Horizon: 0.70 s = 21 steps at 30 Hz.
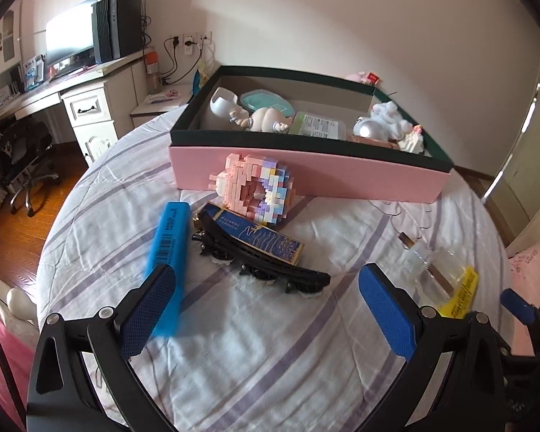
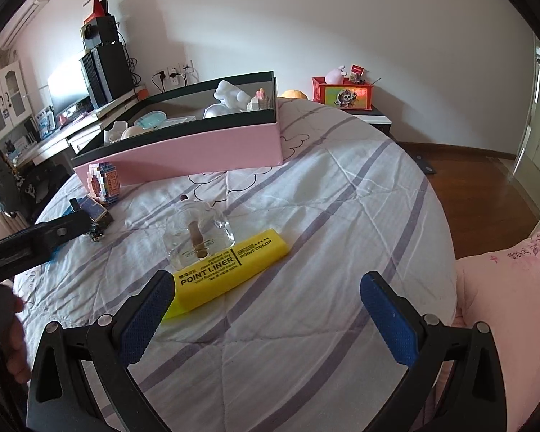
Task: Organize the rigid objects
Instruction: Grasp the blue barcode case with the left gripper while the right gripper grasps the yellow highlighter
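Box (image 1: 306,176), pink-walled with a dark rim, sits on the striped bedspread (image 1: 255,342) across the upper middle of the left wrist frame; in the right wrist frame it runs from left of centre up toward the top middle. Inside lie several figurines and small containers, too jumbled to name one by one.

Just below the box in the left view, a pink block model (image 1: 255,190) stands touching the box's front wall. Below it, a dark blue packet (image 1: 259,235) lies partly under a black hair clip (image 1: 270,262), and a blue marker (image 1: 169,248) lies at their left, its near end beside the left finger pad (image 1: 147,313). At right of that frame a clear bottle (image 1: 424,255) and a yellow marker (image 1: 460,291) lie close together.

Left gripper (image 1: 270,309) is spread wide and holds nothing.

In the right view, the yellow marker lies in the centre, its near end just behind the left pad (image 2: 144,320), with the bottle touching its far side. Right gripper (image 2: 266,309) is also released, jaws wide apart, empty. The left gripper's black arm enters at the left edge.
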{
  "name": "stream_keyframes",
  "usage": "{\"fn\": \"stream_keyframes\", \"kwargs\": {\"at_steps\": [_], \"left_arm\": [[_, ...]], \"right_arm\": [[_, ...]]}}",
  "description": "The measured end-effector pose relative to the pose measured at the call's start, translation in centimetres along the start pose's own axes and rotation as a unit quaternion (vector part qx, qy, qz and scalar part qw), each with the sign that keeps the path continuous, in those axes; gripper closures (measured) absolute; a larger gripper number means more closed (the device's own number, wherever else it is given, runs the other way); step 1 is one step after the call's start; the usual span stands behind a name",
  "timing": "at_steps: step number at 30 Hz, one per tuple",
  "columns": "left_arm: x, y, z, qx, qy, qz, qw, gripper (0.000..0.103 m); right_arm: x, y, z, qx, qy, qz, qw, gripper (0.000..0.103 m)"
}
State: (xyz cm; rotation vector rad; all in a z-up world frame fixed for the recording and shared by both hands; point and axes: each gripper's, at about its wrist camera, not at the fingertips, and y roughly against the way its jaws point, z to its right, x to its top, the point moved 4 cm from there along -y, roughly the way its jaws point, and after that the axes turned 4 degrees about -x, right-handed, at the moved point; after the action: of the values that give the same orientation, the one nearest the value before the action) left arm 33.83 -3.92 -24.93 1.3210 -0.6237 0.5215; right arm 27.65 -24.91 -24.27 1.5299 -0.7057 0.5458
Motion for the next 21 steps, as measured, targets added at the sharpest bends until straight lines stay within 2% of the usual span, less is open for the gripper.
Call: {"fn": "stream_keyframes", "kwargs": {"at_steps": [5, 10, 17, 21], "left_arm": [[0.6, -1.6, 0.2, 0.041, -0.012, -0.011, 0.9990, 0.000], [-0.1, -0.8, -1.6, 0.055, -0.007, -0.011, 0.9984, 0.000], [-1.4, 0.1, -4.9, 0.031, 0.033, -0.020, 0.9988, 0.000], [-1.9, 0.7, -5.9, 0.044, 0.034, -0.019, 0.9982, 0.000]], "right_arm": [[-0.1, -0.6, 0.1, 0.001, -0.003, -0.006, 1.000, 0.000], [-0.2, -0.4, -0.5, 0.003, -0.001, -0.003, 1.000, 0.000], [-0.5, -0.2, -1.7, 0.002, 0.001, -0.004, 1.000, 0.000], [-0.6, 0.0, -2.2, 0.001, 0.006, -0.004, 1.000, 0.000]]}}
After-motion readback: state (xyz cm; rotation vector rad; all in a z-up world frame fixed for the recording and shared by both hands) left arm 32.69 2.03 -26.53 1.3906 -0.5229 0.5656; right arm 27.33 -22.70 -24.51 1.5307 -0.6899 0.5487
